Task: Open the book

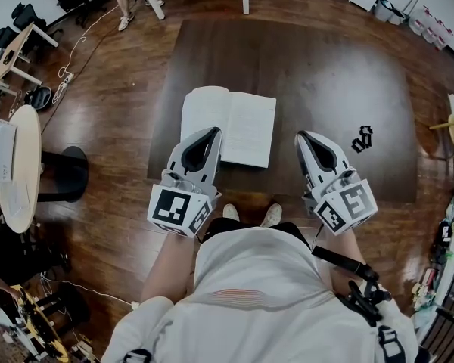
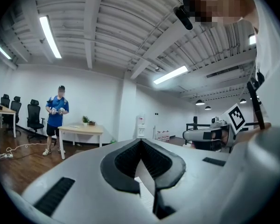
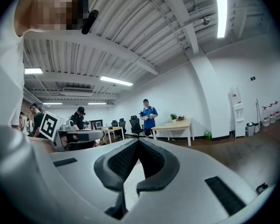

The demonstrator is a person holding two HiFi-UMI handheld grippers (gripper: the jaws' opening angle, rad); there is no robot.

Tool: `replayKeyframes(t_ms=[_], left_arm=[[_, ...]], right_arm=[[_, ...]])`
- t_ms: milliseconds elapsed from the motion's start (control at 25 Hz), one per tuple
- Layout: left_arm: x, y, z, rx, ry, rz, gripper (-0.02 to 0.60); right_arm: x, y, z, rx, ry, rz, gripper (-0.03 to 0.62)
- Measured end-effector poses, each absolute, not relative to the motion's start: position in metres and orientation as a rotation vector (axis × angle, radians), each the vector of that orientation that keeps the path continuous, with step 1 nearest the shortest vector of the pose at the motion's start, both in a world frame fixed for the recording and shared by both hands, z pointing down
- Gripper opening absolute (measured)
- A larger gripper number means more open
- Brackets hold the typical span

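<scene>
A book [image 1: 238, 123] lies open on the dark table [image 1: 325, 74], its white pages facing up. My left gripper [image 1: 209, 132] hovers over the book's near left corner, held level with its jaws shut and nothing between them. To the right of the book is my right gripper [image 1: 301, 135], apart from it, also level and shut on nothing. In the left gripper view the left gripper [image 2: 141, 140] has its tips meeting, with a printed page [image 2: 142, 181] showing below them. The right gripper [image 3: 138, 141] looks the same in the right gripper view, above a page [image 3: 133, 178].
A small black object [image 1: 362, 138] lies on the table, right of my right gripper. A round white table [image 1: 19, 165] stands at the left on the wooden floor. A person in a blue shirt [image 2: 57, 113] stands far off by a light wooden desk [image 2: 81, 129].
</scene>
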State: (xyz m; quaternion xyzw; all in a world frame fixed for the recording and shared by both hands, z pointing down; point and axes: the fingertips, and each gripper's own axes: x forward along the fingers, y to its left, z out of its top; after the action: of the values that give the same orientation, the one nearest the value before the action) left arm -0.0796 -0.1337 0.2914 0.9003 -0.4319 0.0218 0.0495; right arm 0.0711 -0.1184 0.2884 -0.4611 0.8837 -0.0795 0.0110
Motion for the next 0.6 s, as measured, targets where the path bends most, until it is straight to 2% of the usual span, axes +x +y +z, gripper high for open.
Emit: replayKeyframes(t_ms=[600], left_arm=[[-0.0863,-0.1282,0.2927,2.745,-1.307,0.076,0.011]], right_arm=[[0.0629,-0.1147,0.2848,-1.426,2.752,-0.229,0.000]])
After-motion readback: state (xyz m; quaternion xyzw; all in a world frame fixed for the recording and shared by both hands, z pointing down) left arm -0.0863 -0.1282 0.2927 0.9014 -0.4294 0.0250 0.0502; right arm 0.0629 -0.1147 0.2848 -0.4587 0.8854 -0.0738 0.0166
